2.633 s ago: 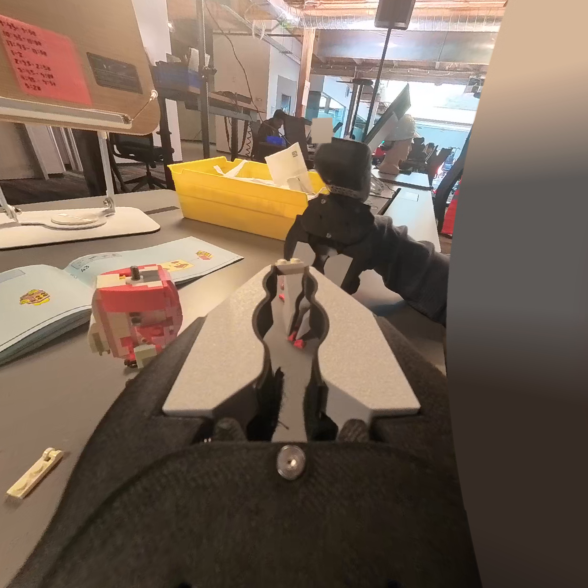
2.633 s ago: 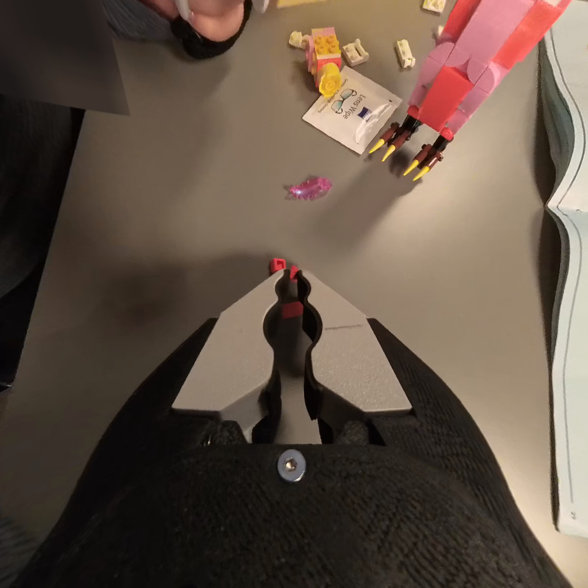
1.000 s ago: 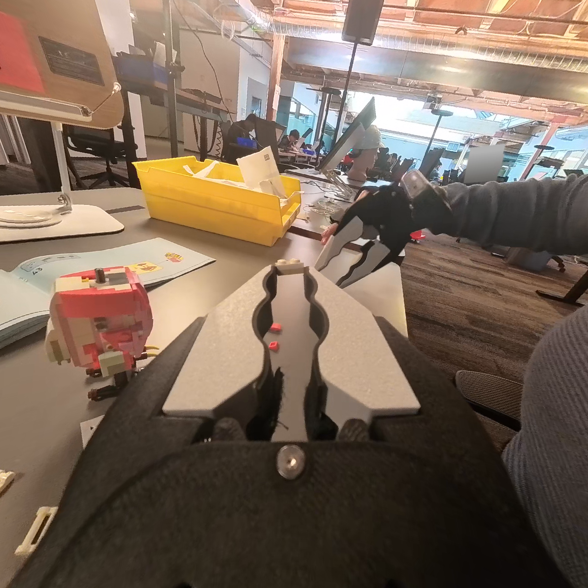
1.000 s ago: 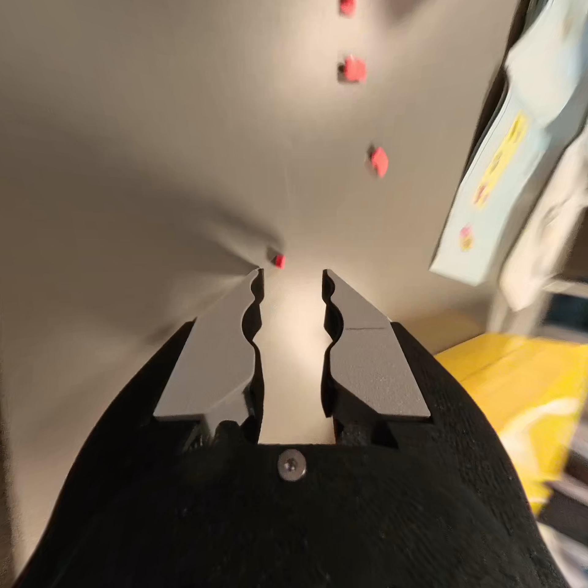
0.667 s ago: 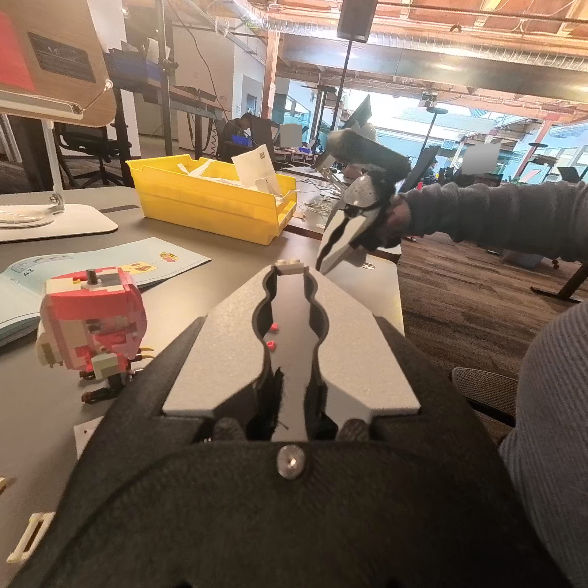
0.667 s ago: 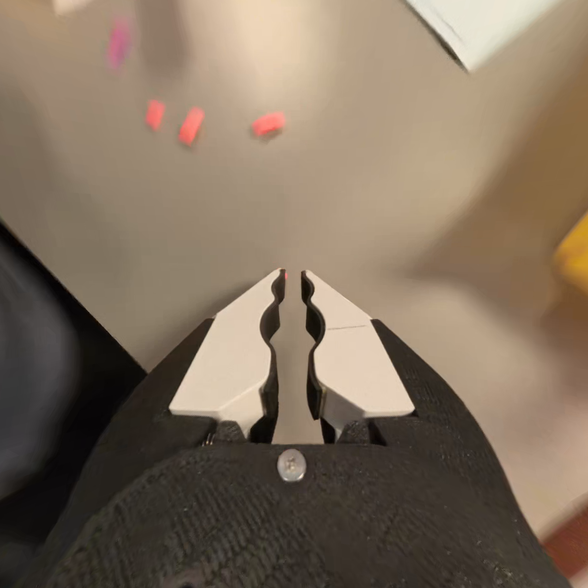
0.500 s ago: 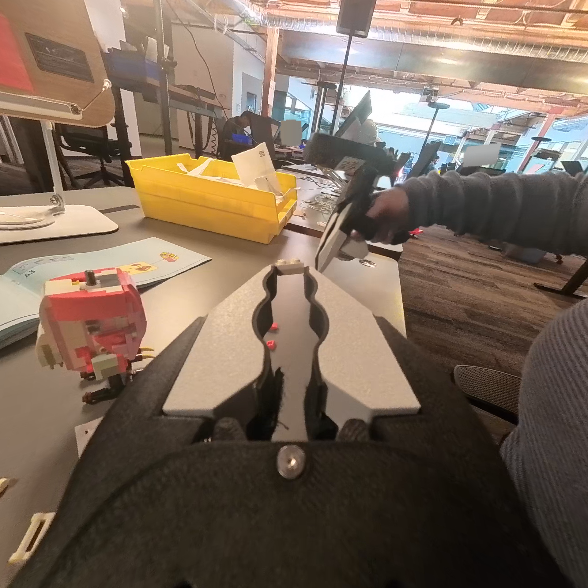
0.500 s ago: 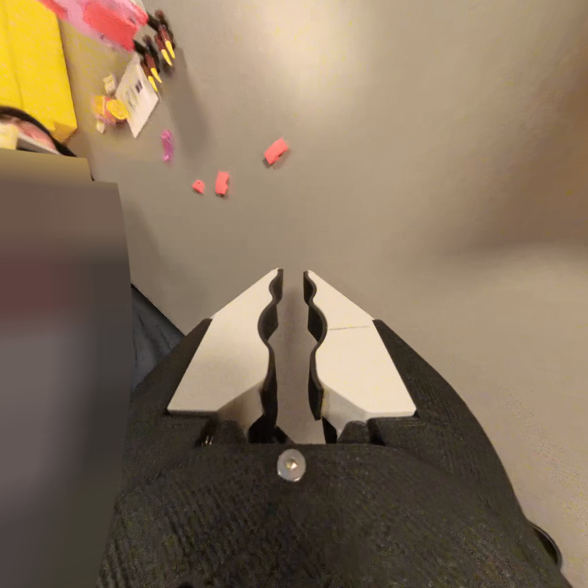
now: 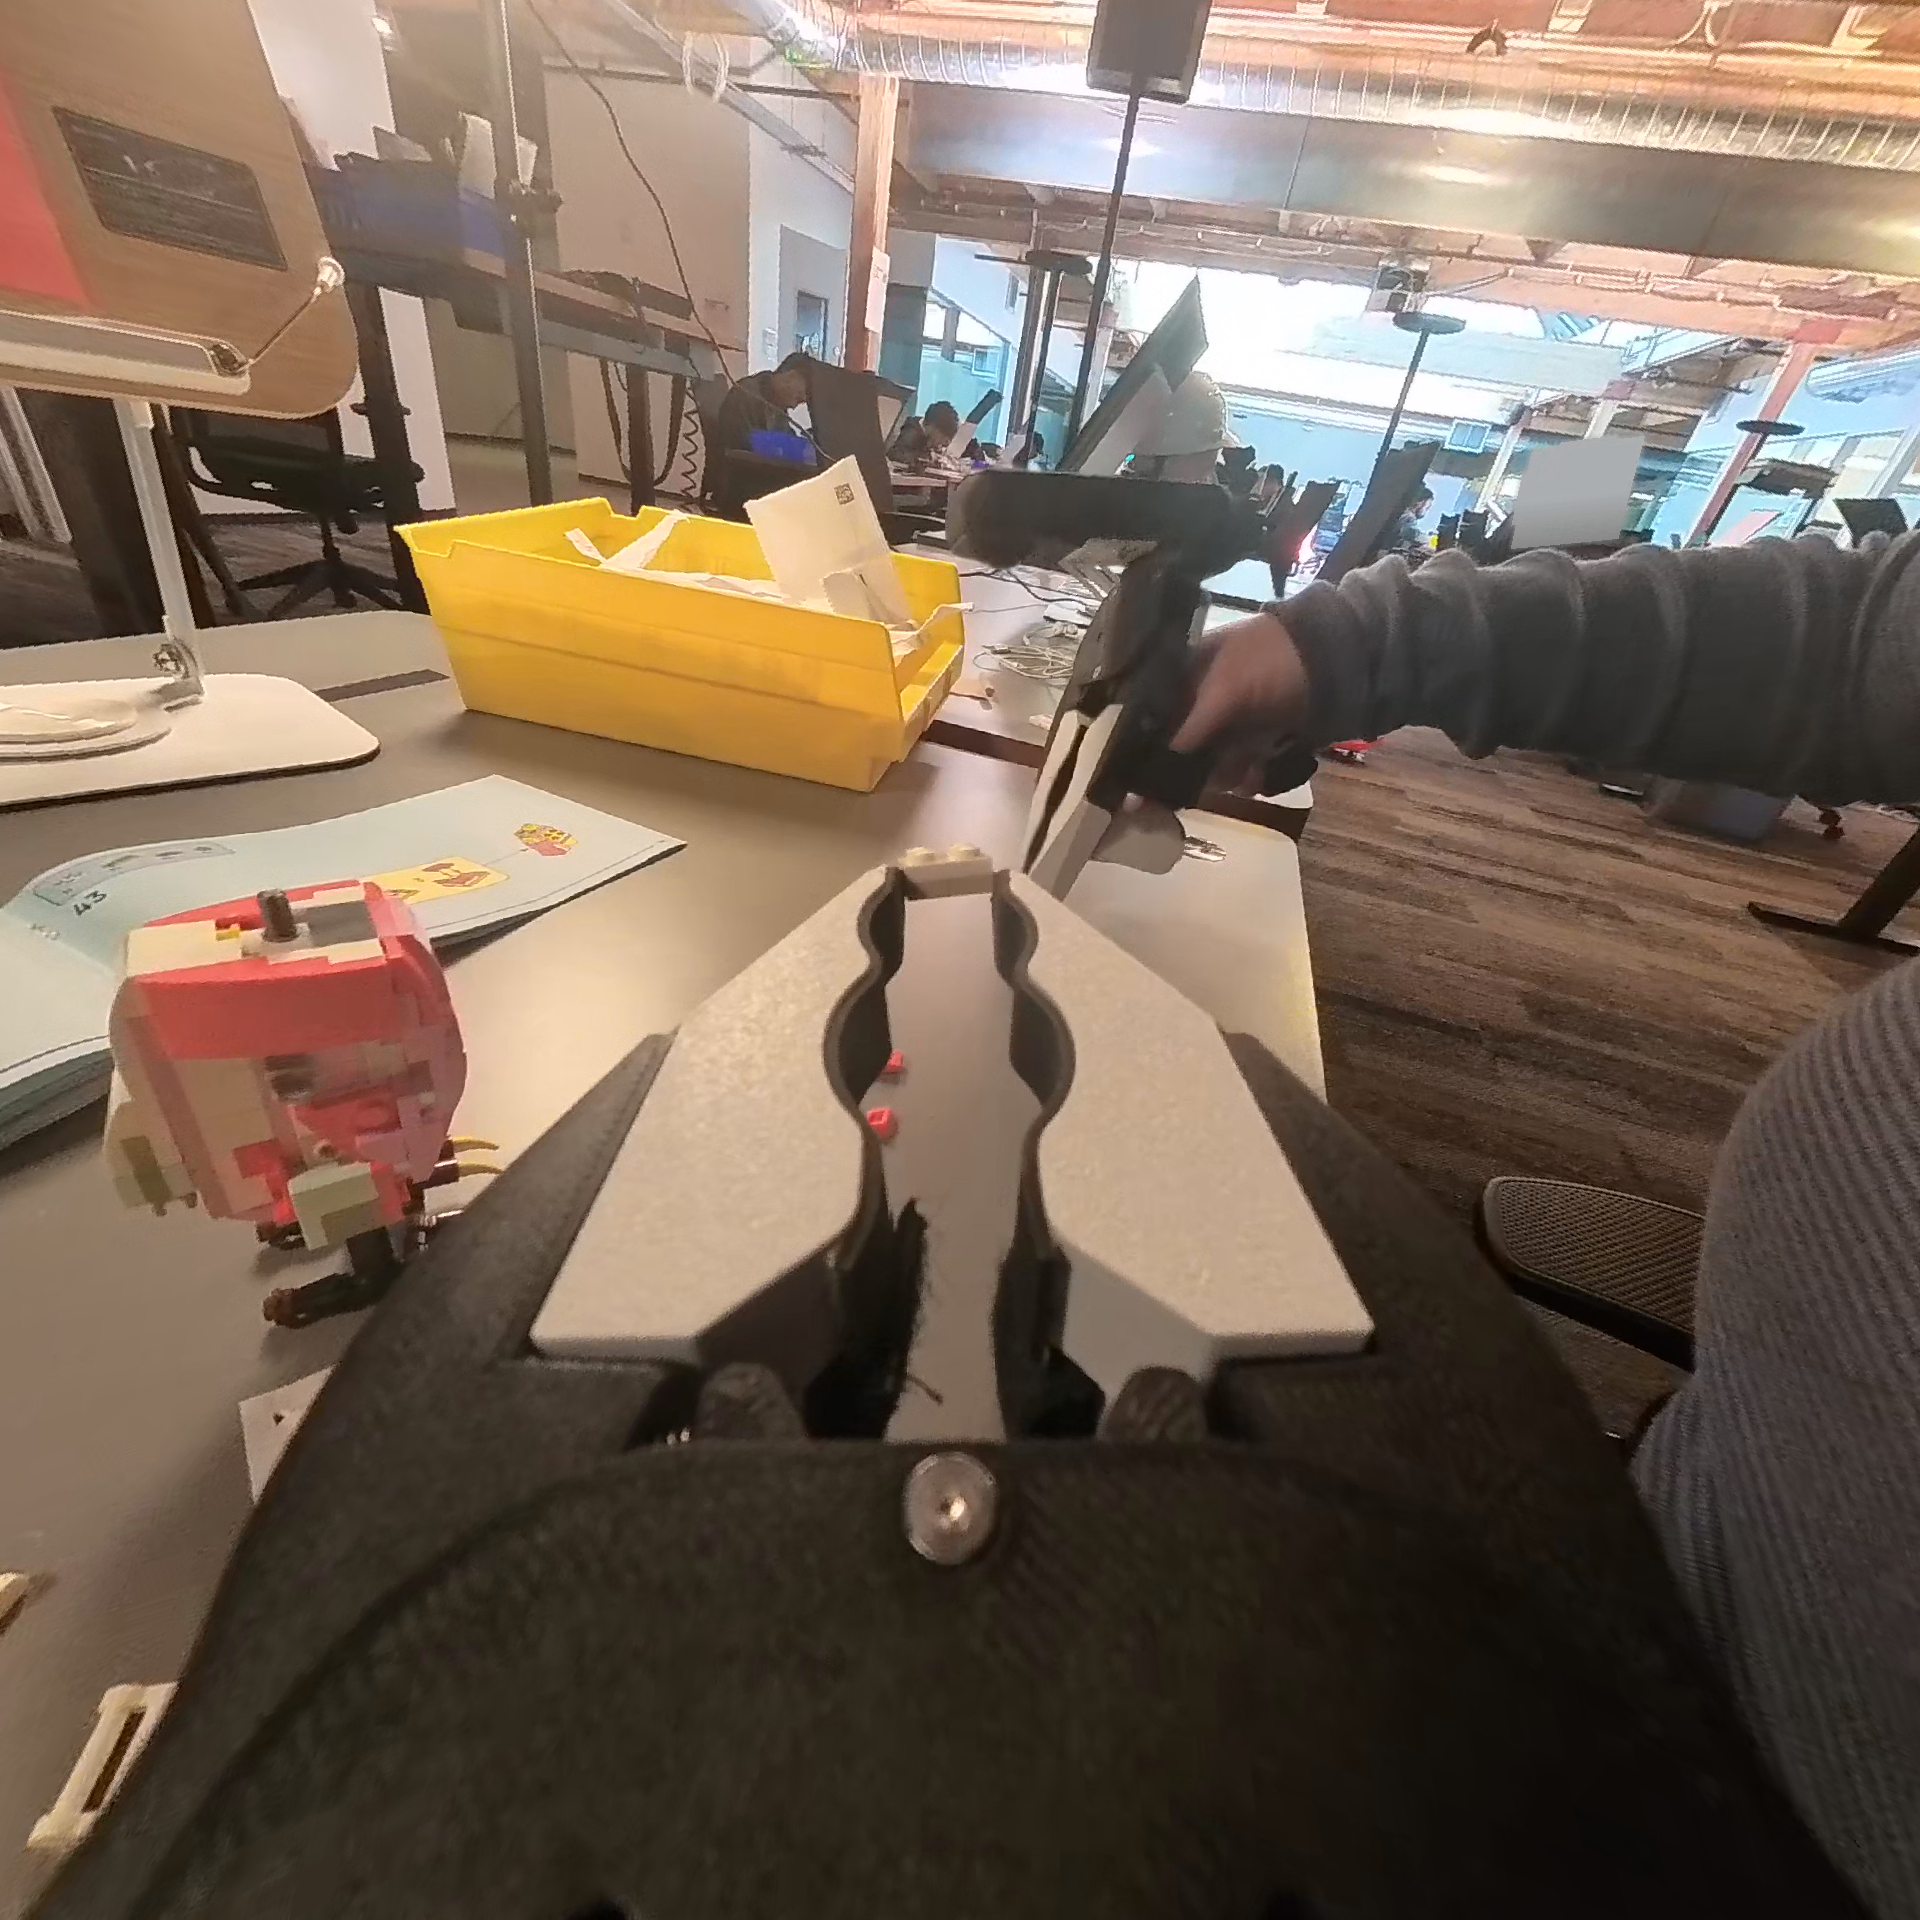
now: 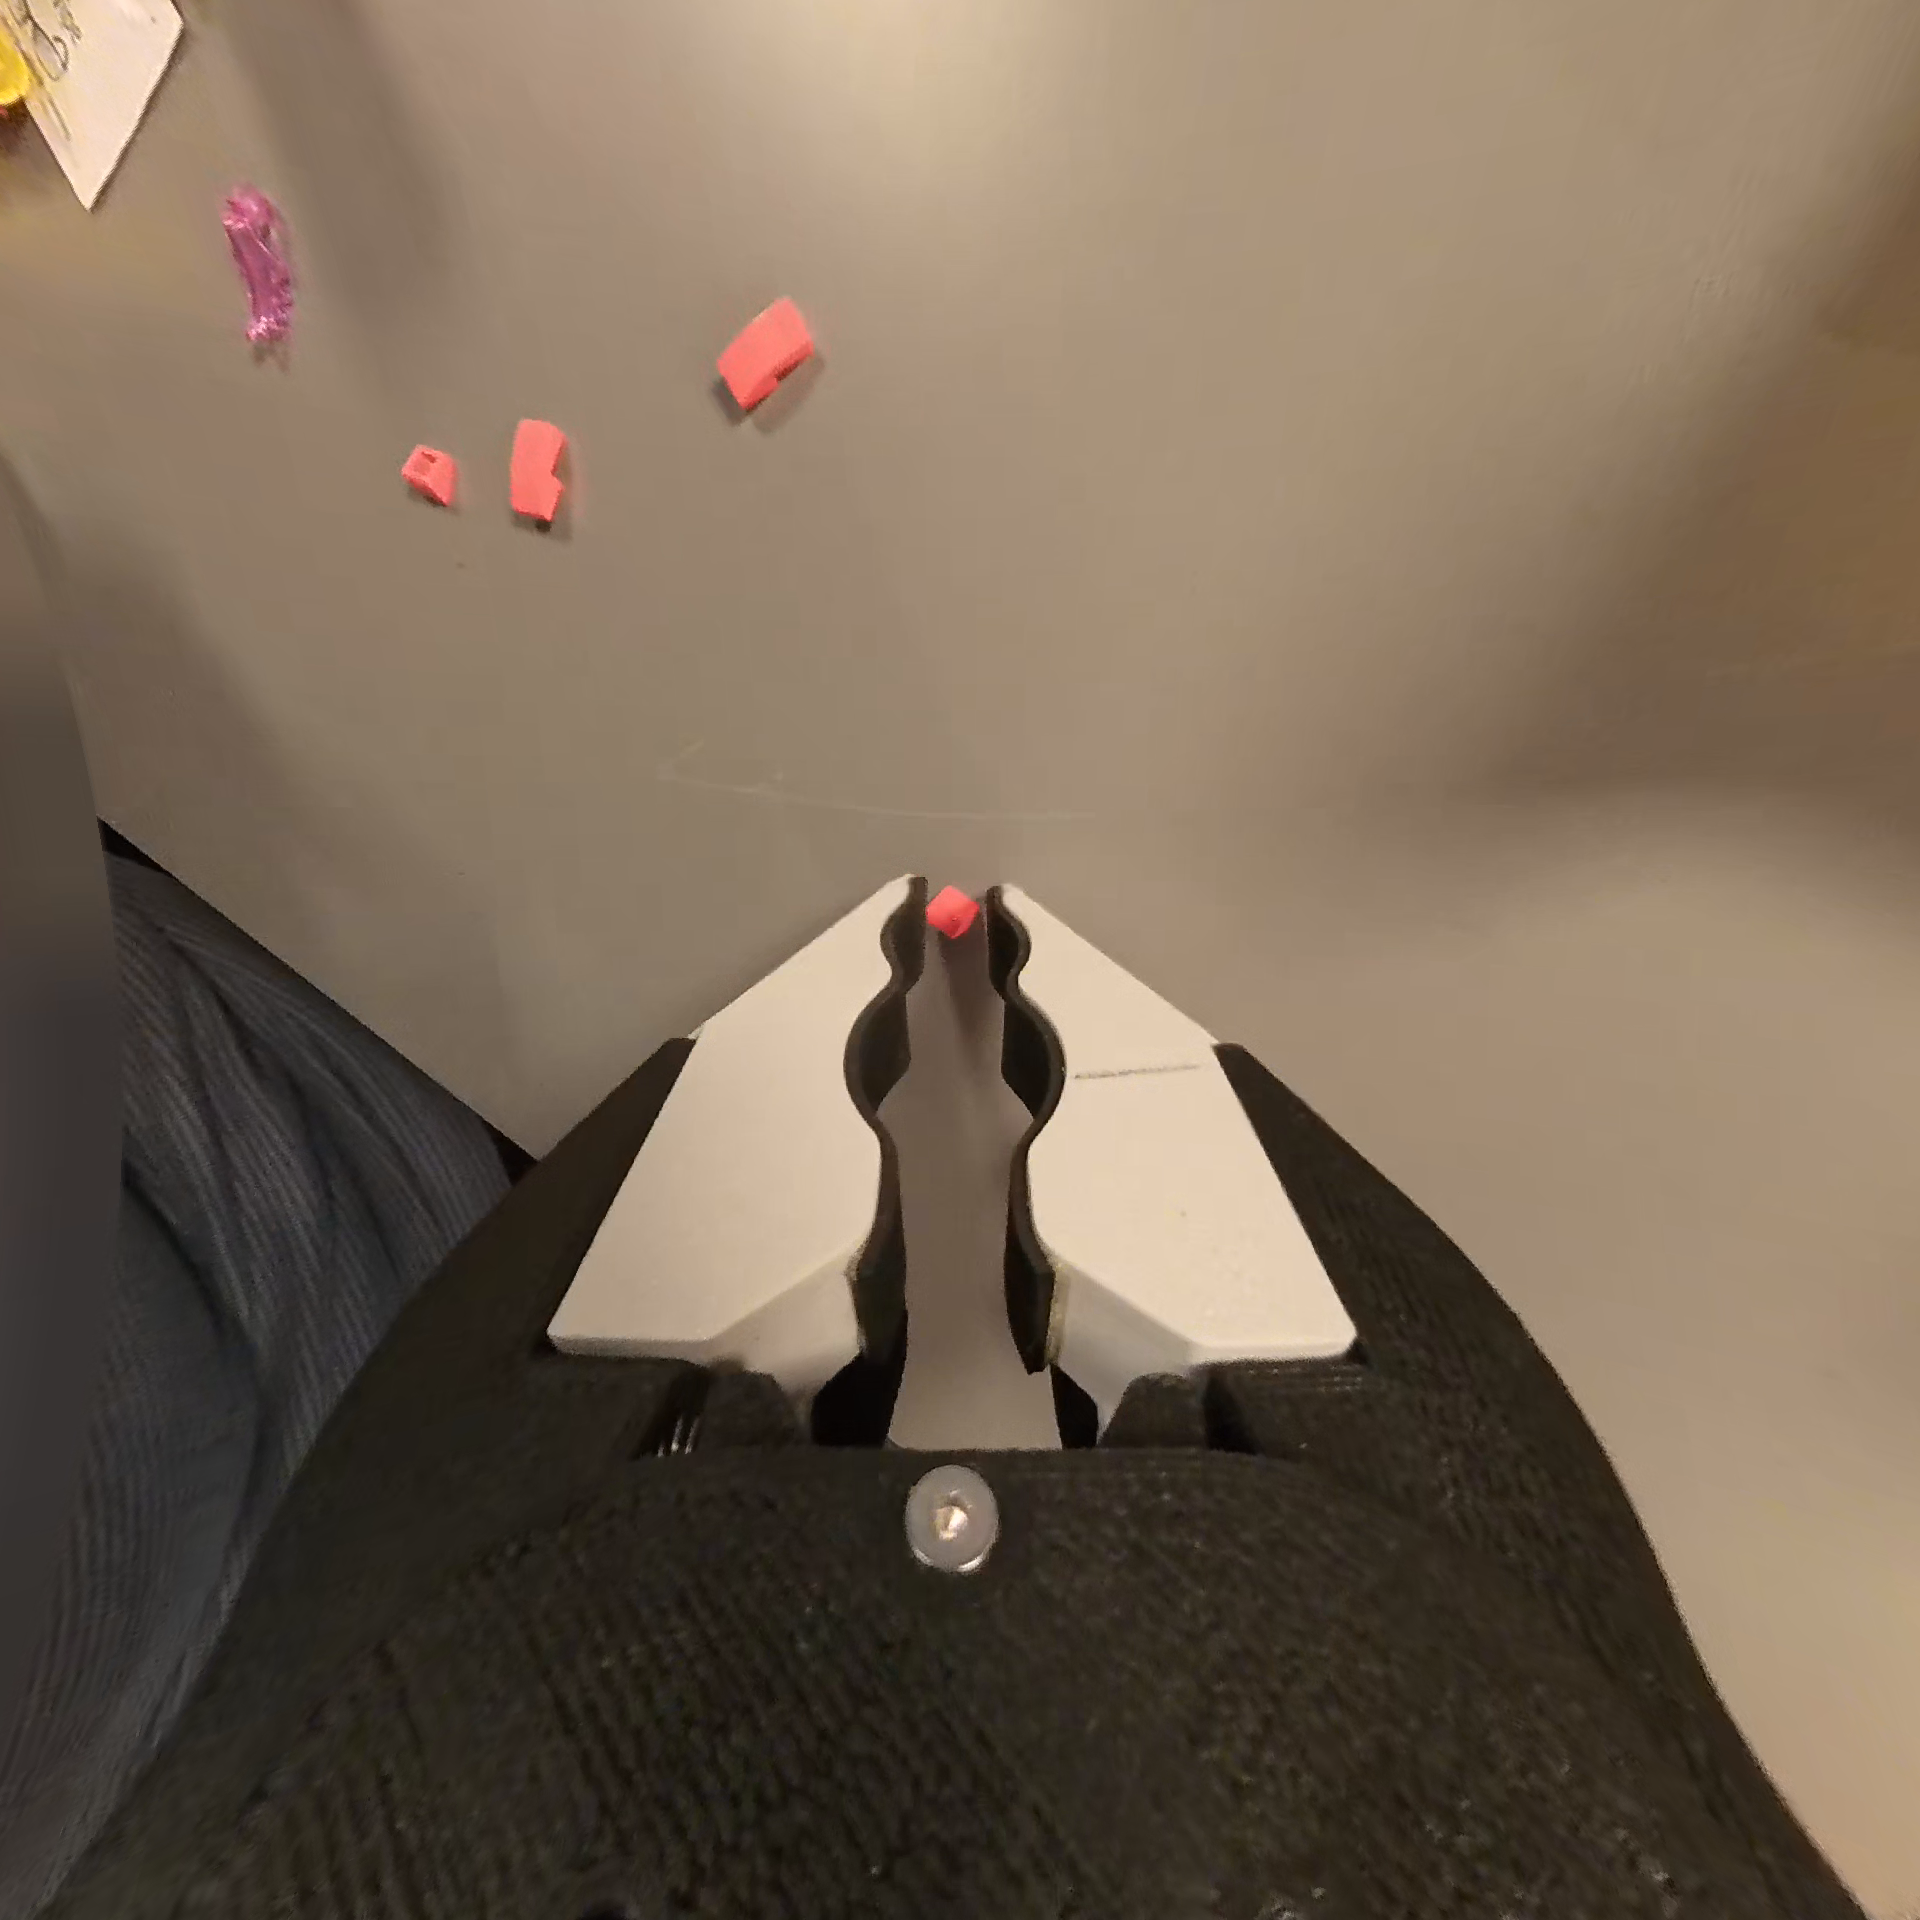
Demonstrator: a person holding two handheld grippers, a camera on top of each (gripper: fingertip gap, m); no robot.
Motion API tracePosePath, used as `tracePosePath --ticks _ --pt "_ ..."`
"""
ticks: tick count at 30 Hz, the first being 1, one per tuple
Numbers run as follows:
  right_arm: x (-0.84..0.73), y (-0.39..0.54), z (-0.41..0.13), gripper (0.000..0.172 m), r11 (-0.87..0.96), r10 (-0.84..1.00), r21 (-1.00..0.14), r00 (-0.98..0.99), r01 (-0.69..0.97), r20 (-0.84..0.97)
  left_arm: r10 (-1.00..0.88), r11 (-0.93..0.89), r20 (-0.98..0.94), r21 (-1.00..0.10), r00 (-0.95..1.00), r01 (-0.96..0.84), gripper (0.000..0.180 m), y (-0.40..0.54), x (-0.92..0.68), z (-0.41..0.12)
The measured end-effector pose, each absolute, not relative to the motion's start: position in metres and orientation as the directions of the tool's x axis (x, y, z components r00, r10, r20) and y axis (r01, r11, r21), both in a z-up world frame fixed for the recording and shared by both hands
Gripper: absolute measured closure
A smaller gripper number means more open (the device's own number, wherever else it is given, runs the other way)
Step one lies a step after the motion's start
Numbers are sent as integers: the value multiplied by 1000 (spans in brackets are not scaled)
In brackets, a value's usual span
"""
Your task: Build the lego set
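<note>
Your right gripper [image 10: 954, 906] pinches the tiny red piece [image 10: 952, 912] by a corner, so it may twist out, while your left gripper [image 9: 945, 883] clamps a cream two-stud brick [image 9: 943, 864] at the very tips near the table [image 9: 1195, 997] edge.

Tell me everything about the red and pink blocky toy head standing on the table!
The brick-built head is a chunky, rounded cube of small plastic bricks, mostly red on top and pink down the face, with cream pieces at the sides and bottom. A dark peg sticks up from a cream and grey patch on top. It stands upright on small dark feet with yellow claws on the grey table, left of the left gripper, and nothing grips it. Behind it lies an open light-blue booklet.
</note>
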State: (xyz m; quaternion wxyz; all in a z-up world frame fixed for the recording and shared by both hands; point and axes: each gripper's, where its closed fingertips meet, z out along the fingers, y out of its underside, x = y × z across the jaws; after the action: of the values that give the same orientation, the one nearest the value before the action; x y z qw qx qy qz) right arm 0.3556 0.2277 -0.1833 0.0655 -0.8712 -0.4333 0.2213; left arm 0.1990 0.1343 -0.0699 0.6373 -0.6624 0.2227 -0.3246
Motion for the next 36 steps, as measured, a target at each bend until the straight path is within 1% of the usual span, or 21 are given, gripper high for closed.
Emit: tracePosePath --ticks 7,12,14,19,22,25,27,29,31,36 --pt "359 221 -185 166 -581 810 -295 504 759 -298 -709 -90 145 -989 690 116 166 134 199 -70" --pt "362 219 -184 166 -508 861 -350 450 787 -237 -711 -93 148 -989 688 116 166 134 200 -71" --pt "361 220 -183 166 -459 888 -399 411 794 -205 -711 -92 146 -989 688 116 166 134 200 -71" --pt "326 207 -173 166 -278 960 -635 191 721 -203 -712 -90 146 -989 687 117 166 134 200 -70" --pt "313 197 -175 166 -94 995 -716 37 692 -94 -713 -95 148 -989 685 114 165 134 200 -71" --pt "311 189 -180 166 75 996 -734 -79 675 30 -713 -98 147 -989 686 110 165 134 201 -72" --pt "314 189 -182 166 120 992 -723 -104 680 67 -713 -96 147 -989 685 112 166 134 200 -72" --pt "318 190 -183 164 114 993 -725 -99 679 63 -715 -97 149 -989 683 114 166 134 201 -72" --pt "320 191 -183 158 94 995 -730 -86 677 48 -717 -96 147 -989 682 113 166 134 201 -72" --pt "320 187 -182 157 116 992 -744 -112 658 55 -719 -98 148 -989 679 112 166 133 202 -72"
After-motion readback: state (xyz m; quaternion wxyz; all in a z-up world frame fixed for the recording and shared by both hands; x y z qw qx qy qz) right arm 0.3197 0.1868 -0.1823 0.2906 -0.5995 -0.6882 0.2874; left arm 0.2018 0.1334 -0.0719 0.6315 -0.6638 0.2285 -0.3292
